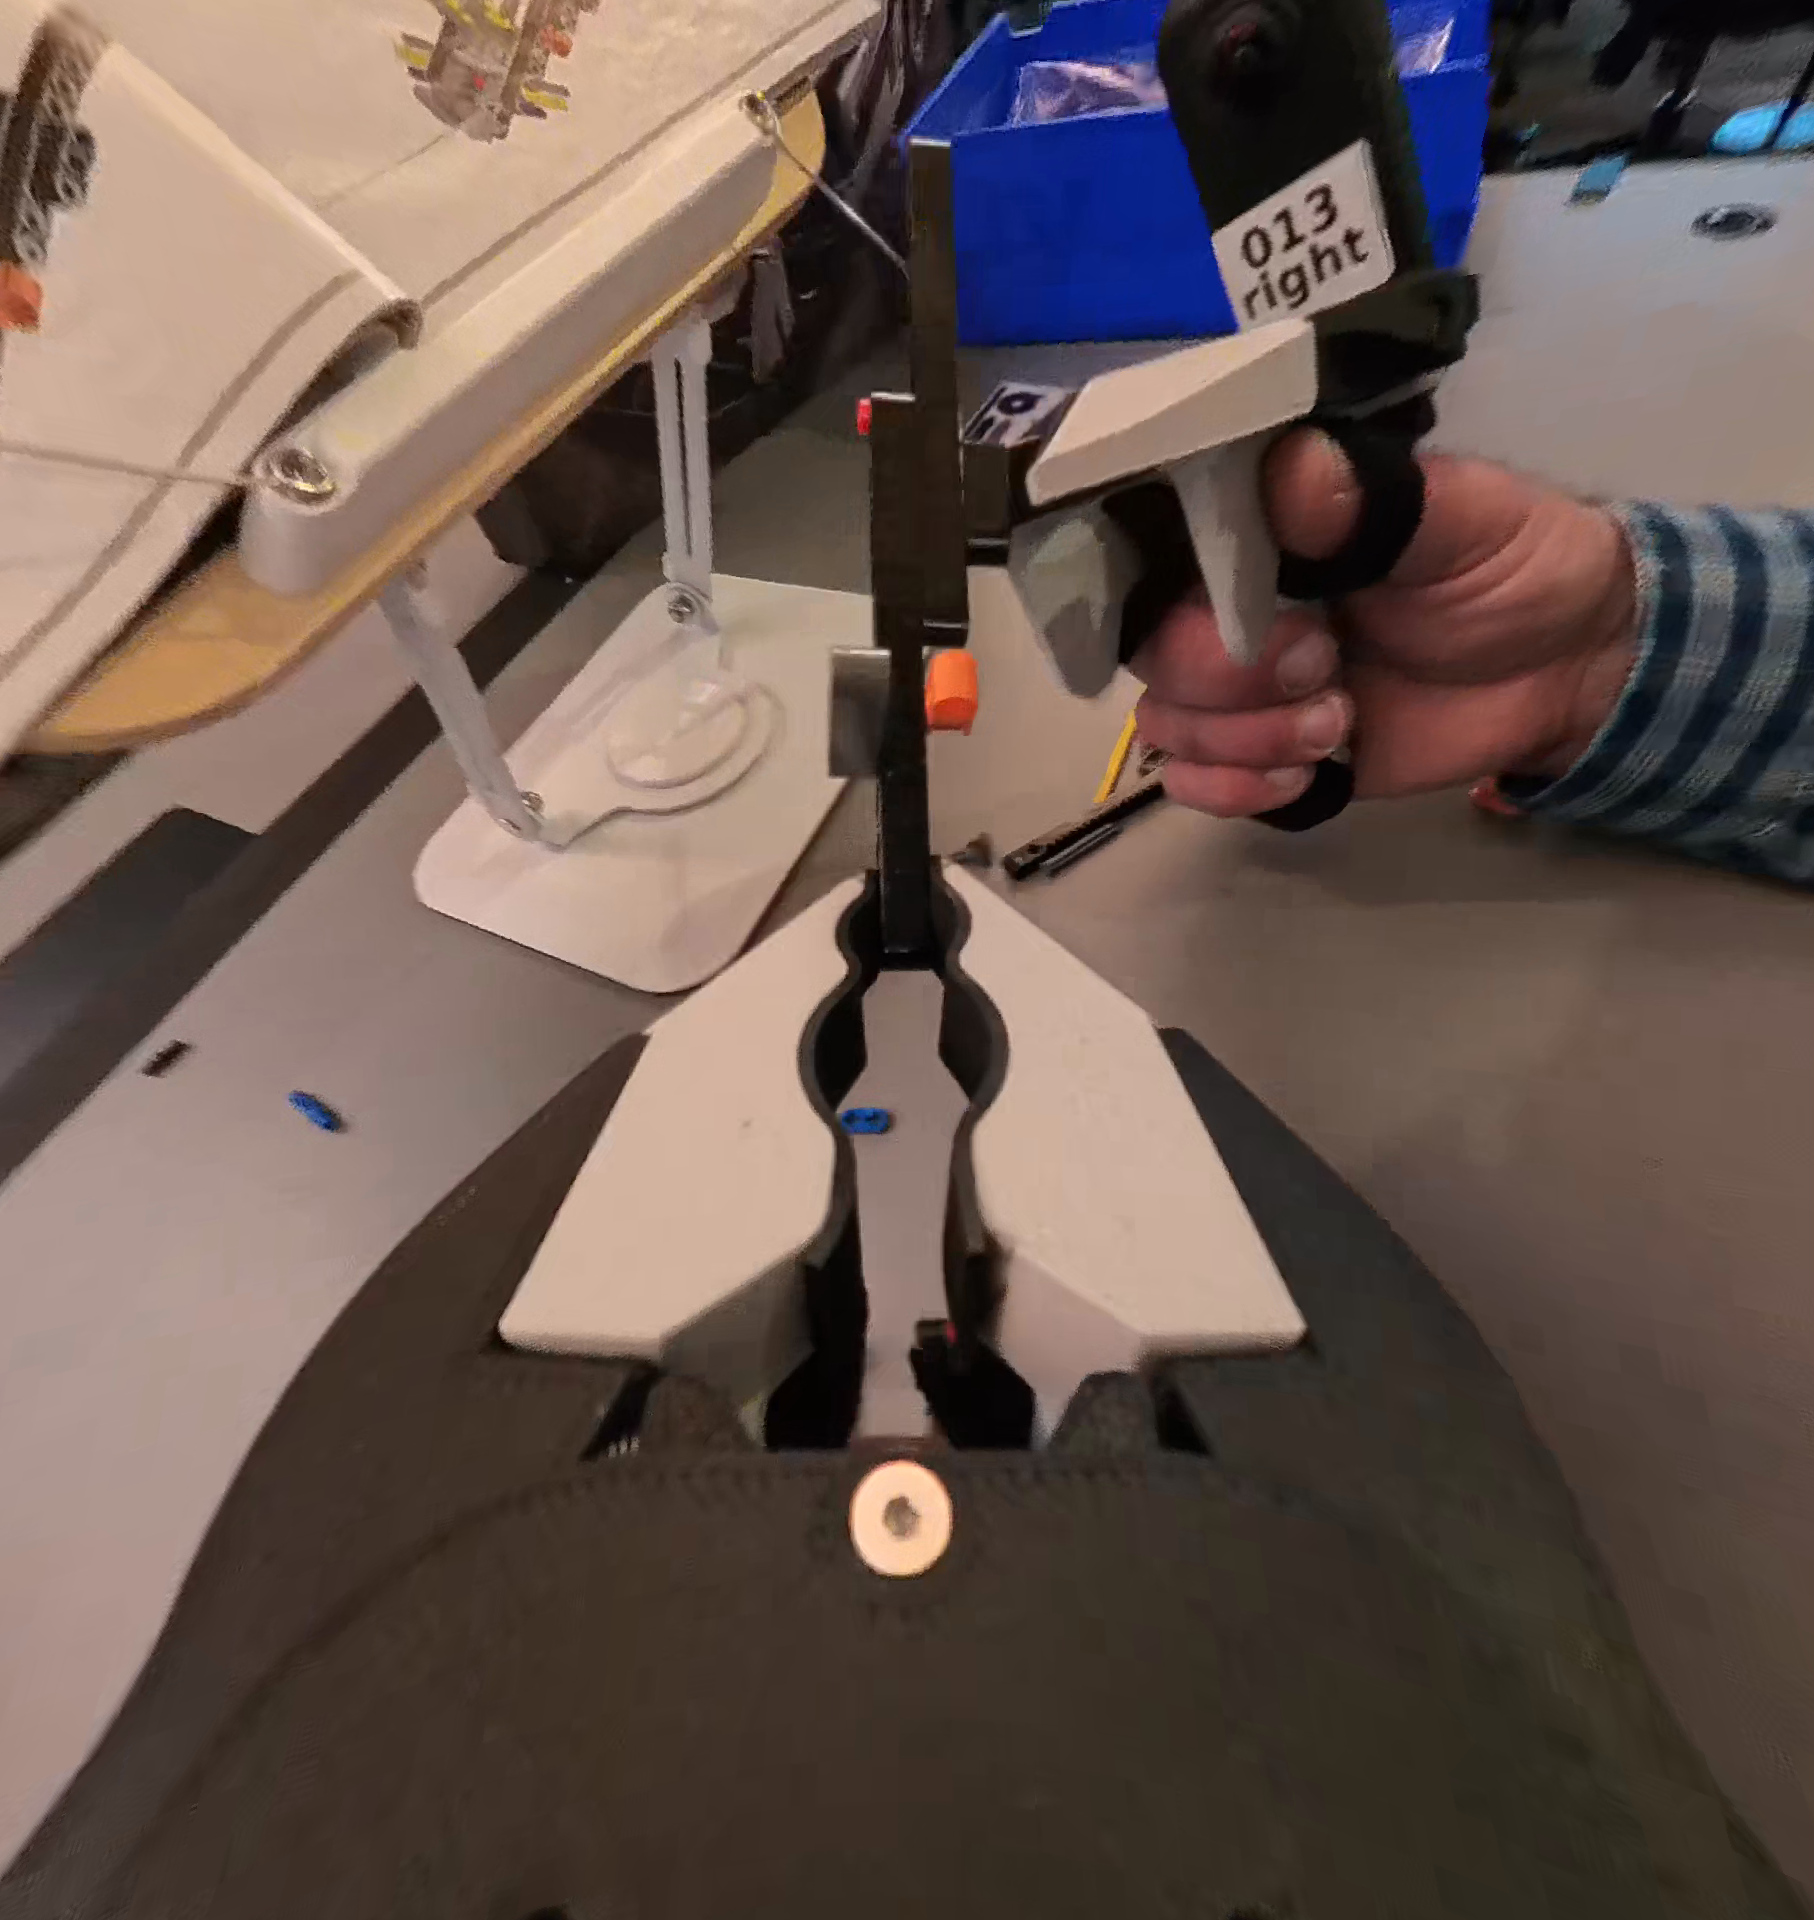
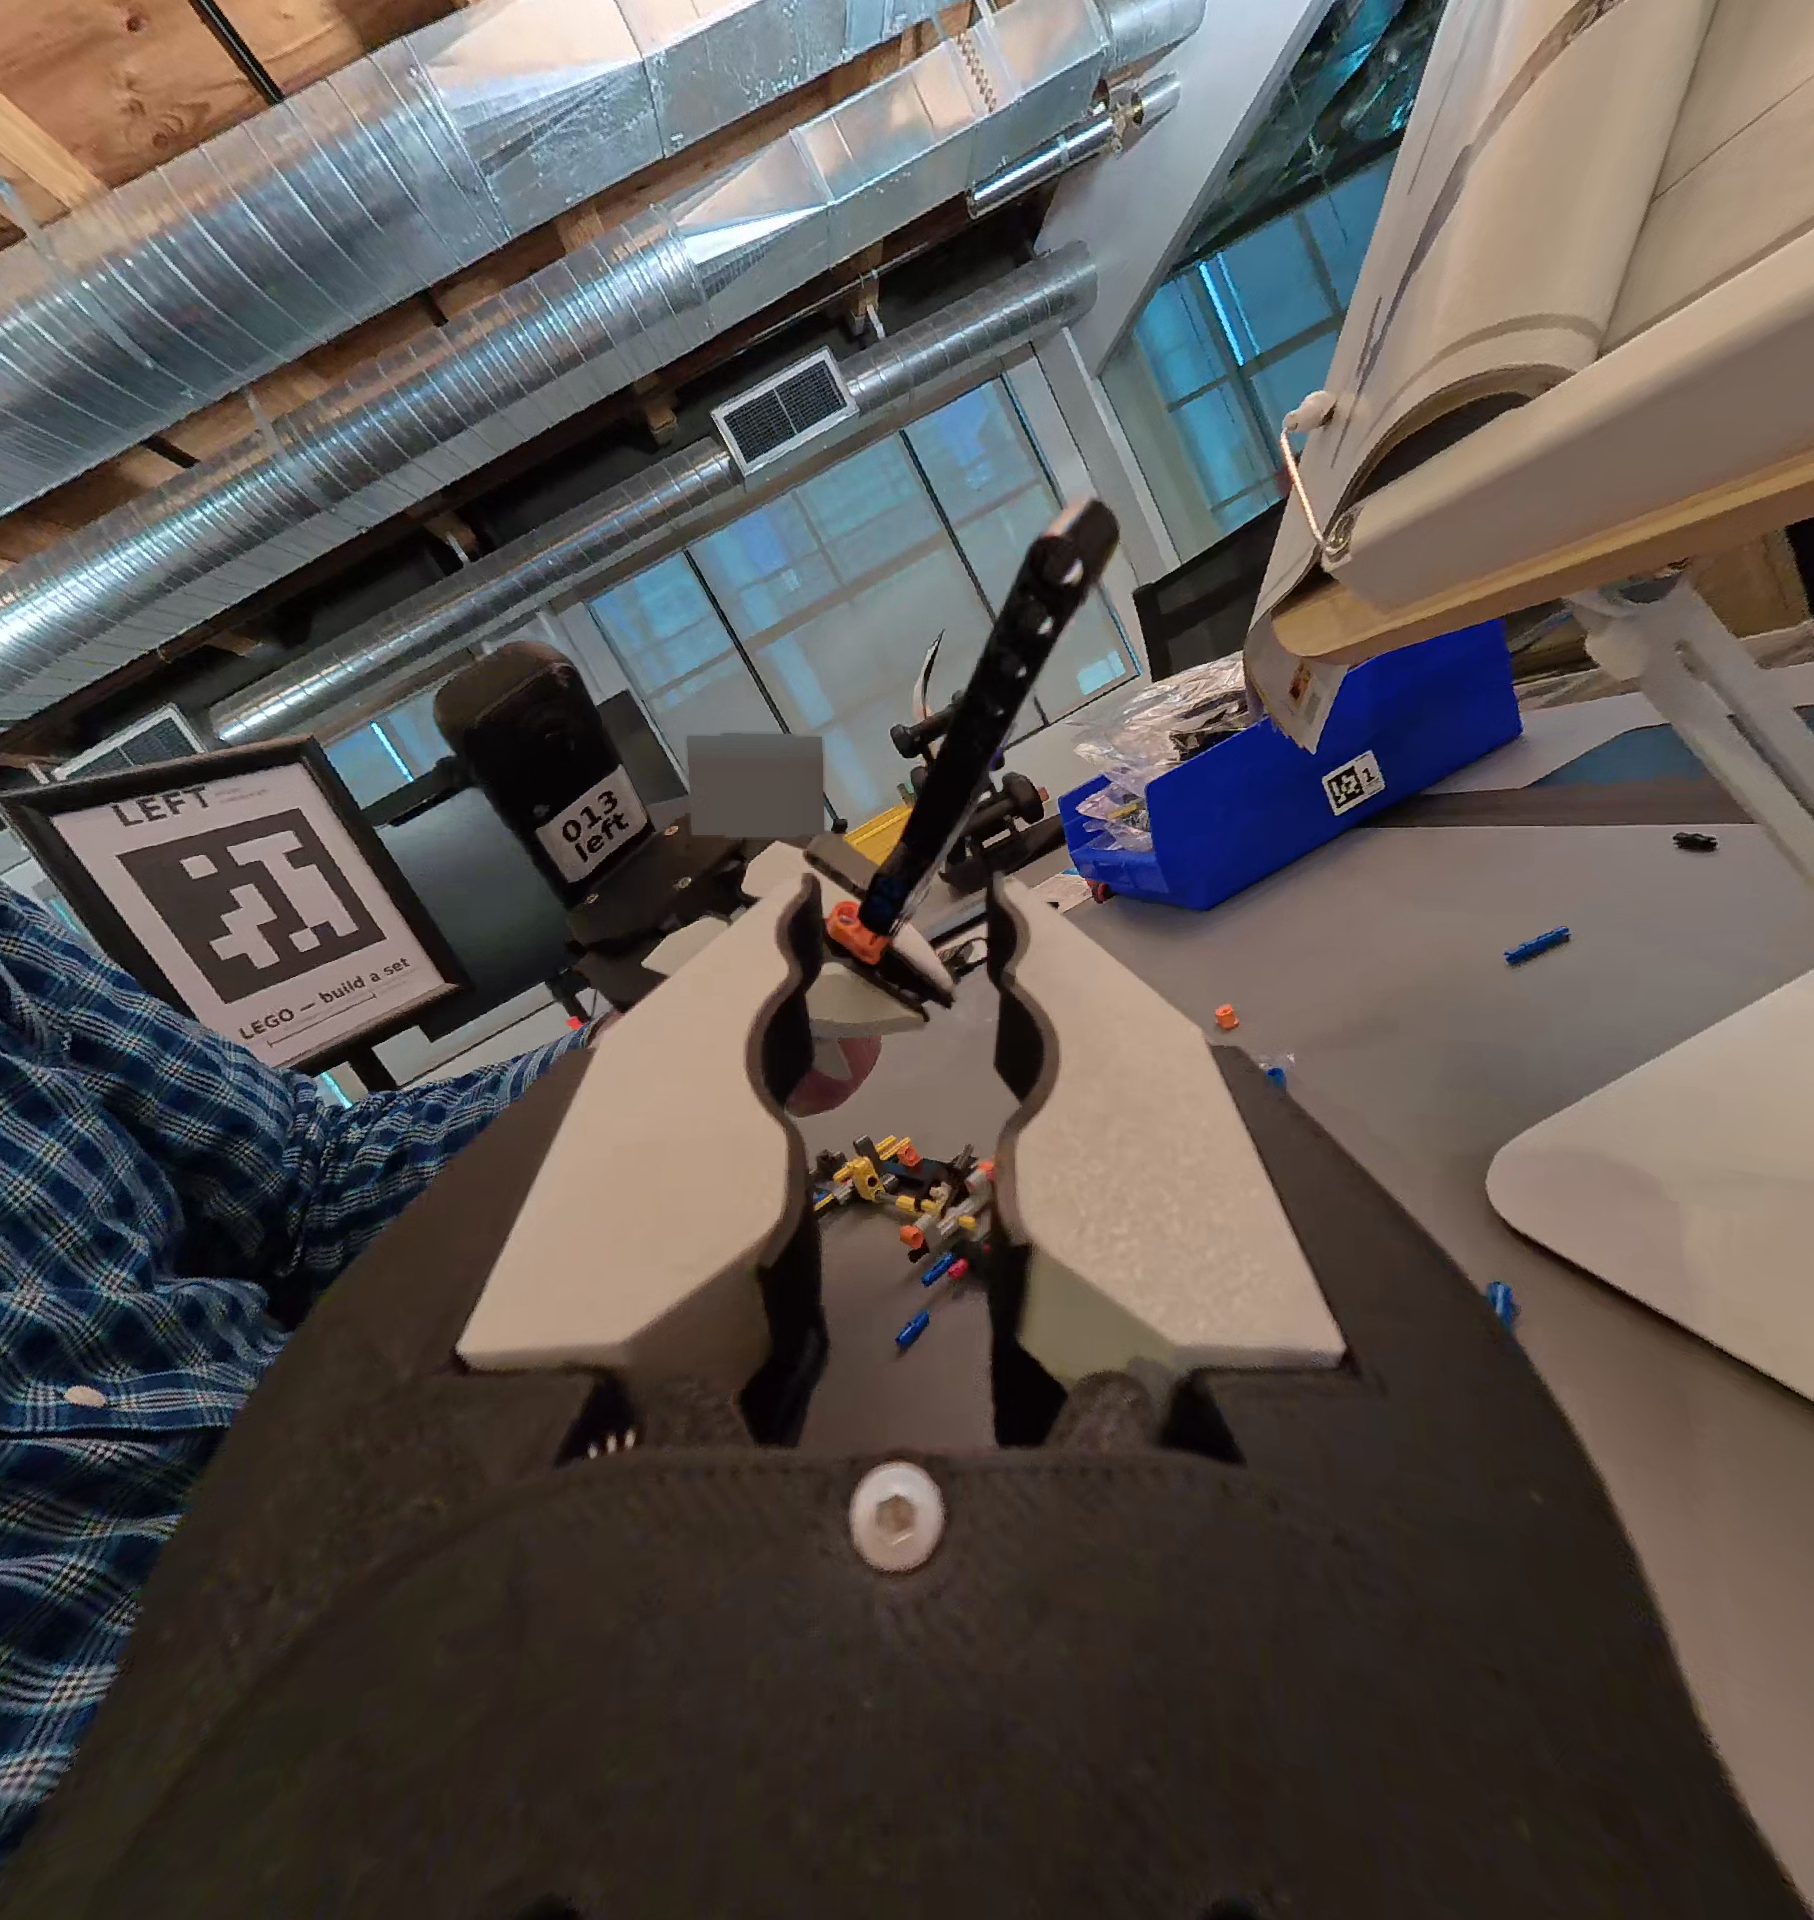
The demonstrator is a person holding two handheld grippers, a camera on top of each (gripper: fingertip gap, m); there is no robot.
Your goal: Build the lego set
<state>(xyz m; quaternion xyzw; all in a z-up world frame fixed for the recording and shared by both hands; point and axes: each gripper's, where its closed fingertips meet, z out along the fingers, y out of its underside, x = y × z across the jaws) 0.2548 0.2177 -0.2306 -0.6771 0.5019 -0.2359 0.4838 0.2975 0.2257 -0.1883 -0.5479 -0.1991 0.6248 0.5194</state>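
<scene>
Above the grey table (image 1: pixel 1402 1143), the left gripper (image 1: pixel 908 940) pinches a long black lego beam (image 1: pixel 908 665) (an orange piece (image 1: pixel 951 690) sticks out). Close by, the right gripper (image 2: pixel 898 914) gapes wide, holding nothing.

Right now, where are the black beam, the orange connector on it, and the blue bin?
black beam (image 1: pixel 908 665), left wrist view, on its mid-length above the left fingers.
orange connector (image 1: pixel 951 691), left wrist view, on its rounded body beside the beam.
blue bin (image 2: pixel 1298 800), right wrist view, on its front wall.
</scene>
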